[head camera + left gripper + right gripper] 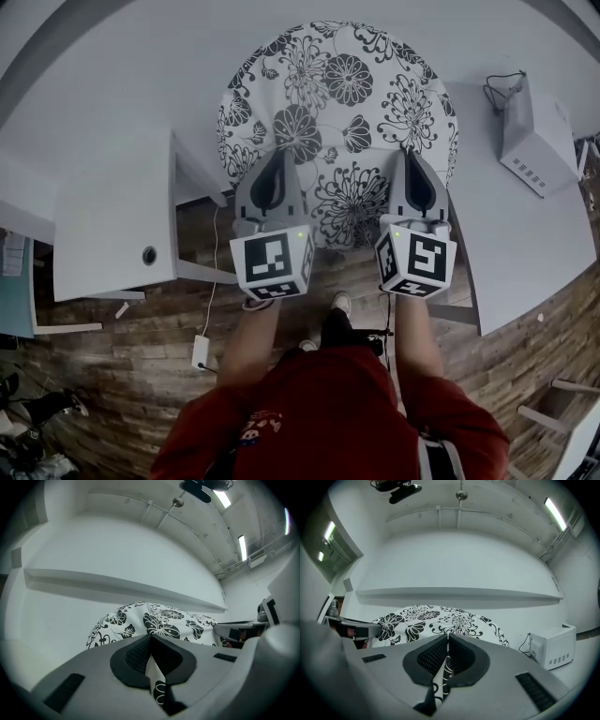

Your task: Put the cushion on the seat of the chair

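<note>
Straight ahead of both grippers spreads the round cushion point(337, 122); left gripper point(277, 161) and right gripper point(412, 159) each pinch its near edge, equally close.

Right tongs point(446, 638) clamped on floral cushion point(440, 618) edge; white microwave point(551, 651) at right.

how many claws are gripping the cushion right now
2: the left claw pinches the near left edge of the round white black-flowered fabric cushion; the right claw pinches its near right edge.
</note>
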A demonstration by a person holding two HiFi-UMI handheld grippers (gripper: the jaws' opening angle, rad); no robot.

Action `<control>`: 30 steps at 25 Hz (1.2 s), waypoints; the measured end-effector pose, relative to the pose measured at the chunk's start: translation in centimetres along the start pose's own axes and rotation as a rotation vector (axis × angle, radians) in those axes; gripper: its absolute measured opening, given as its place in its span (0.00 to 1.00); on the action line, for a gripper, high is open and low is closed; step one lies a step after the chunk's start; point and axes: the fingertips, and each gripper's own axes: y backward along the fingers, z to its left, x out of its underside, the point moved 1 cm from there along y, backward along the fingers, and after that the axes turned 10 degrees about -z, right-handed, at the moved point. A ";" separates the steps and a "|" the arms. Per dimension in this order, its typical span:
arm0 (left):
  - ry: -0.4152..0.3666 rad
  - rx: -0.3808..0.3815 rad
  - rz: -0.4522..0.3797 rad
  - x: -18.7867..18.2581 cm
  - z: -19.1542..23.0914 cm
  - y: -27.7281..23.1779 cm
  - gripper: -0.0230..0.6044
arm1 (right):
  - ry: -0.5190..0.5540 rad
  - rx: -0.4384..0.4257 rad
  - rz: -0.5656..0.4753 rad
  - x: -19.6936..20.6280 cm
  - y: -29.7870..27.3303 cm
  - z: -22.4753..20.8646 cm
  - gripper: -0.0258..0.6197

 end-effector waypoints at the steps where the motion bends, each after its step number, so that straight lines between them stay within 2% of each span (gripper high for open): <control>1: -0.003 -0.002 0.003 0.0 0.0 0.0 0.08 | -0.002 -0.002 0.002 0.0 0.0 0.0 0.09; 12: -0.002 -0.038 0.053 -0.2 -0.3 0.1 0.08 | -0.020 -0.031 0.046 -0.4 -0.3 -0.3 0.09; 21: 0.008 -0.052 0.135 -1.0 -0.4 -0.1 0.08 | -0.038 -0.036 0.132 -1.1 -0.5 -0.4 0.09; 30: 0.035 -0.055 0.160 -1.2 -0.1 0.0 0.08 | 0.010 -0.040 0.186 -1.3 -0.4 0.1 0.09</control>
